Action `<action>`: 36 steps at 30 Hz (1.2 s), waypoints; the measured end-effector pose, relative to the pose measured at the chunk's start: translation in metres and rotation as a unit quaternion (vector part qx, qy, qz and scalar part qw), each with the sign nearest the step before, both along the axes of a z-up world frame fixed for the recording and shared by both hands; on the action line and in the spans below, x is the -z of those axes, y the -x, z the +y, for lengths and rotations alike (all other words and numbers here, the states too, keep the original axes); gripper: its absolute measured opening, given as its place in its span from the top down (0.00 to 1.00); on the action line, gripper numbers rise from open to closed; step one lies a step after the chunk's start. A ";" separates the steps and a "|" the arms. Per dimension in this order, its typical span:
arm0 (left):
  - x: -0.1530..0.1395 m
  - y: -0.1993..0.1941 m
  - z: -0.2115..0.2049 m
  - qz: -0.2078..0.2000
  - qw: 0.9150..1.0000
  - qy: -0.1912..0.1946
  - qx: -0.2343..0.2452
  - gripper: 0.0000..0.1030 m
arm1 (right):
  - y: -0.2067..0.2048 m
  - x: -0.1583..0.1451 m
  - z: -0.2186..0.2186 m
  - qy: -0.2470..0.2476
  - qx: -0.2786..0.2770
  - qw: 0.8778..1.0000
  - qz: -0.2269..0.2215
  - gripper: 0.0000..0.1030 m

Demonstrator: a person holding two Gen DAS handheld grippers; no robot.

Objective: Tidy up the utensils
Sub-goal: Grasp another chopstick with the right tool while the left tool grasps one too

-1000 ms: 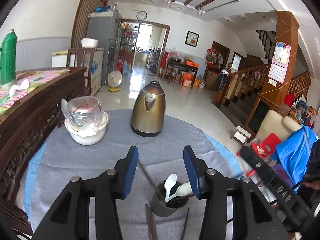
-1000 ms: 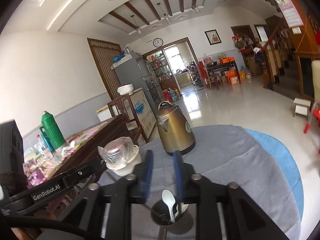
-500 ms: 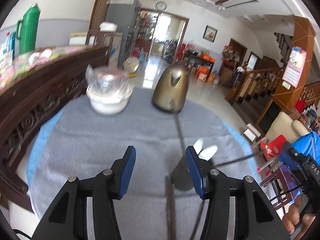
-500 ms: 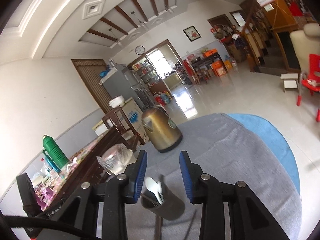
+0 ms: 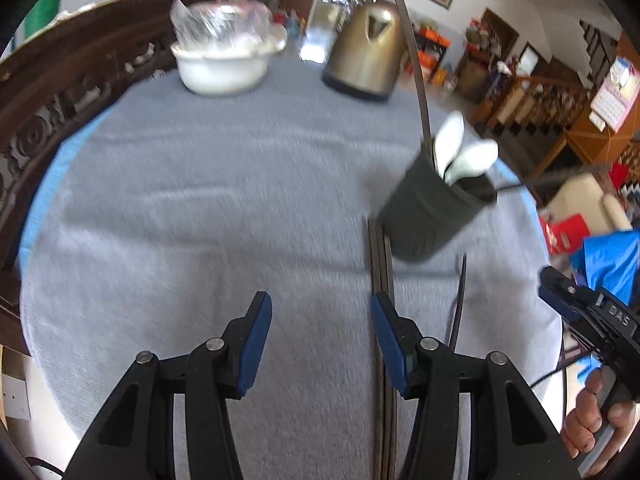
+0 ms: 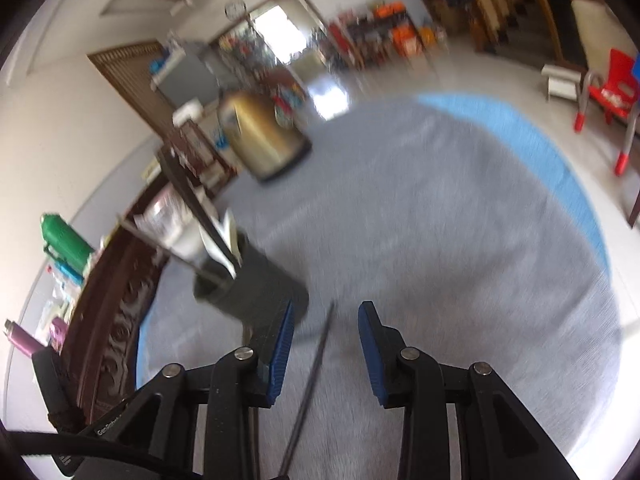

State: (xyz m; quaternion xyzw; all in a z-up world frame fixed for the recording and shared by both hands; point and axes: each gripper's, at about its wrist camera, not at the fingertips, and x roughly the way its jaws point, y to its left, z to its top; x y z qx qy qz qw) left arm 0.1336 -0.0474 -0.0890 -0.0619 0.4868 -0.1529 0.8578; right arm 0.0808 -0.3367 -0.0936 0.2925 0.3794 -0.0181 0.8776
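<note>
the left gripper (image 5: 320, 340) hangs low over the grey cloth (image 5: 200, 200), jaws apart with only cloth between them; its right pad sits just beside a pair of dark chopsticks (image 5: 382, 272) lying flat and running from 6 o'clock up toward 1. the right gripper (image 6: 326, 344) is likewise unclenched, straddling a single loose chopstick (image 6: 316, 360) that lies between its pads, and no contact is visible.

further out, at 2 o'clock in the left view, stands the dark utensil cup (image 5: 432, 216), already holding white spoons (image 5: 466, 154) and a long chopstick (image 5: 416, 68) leaning out of it. beyond it, near 12, are a bronze kettle (image 5: 366, 52) and a white bowl (image 5: 224, 68) covered in plastic.

judging by this, the step is picking up the loose sticks. for the right side, settle the pads low, square to the stick, near its middle, before squeezing; thin sticks roll on soft cloth. the left should shift toward 3 o'clock to centre the pair.
</note>
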 end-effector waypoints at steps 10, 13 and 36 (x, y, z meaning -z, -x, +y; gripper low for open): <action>0.030 0.005 -0.025 0.036 0.998 -0.024 0.036 0.49 | -0.011 0.045 0.026 -0.001 -0.043 0.997 0.065 0.70; 0.036 0.003 -0.029 0.040 0.998 -0.028 0.040 0.49 | -0.012 0.047 0.030 0.004 -0.047 0.997 0.067 0.71; 0.045 -0.017 -0.051 0.023 0.998 -0.036 0.047 0.42 | -0.035 0.060 0.069 0.066 -0.078 0.992 0.078 0.80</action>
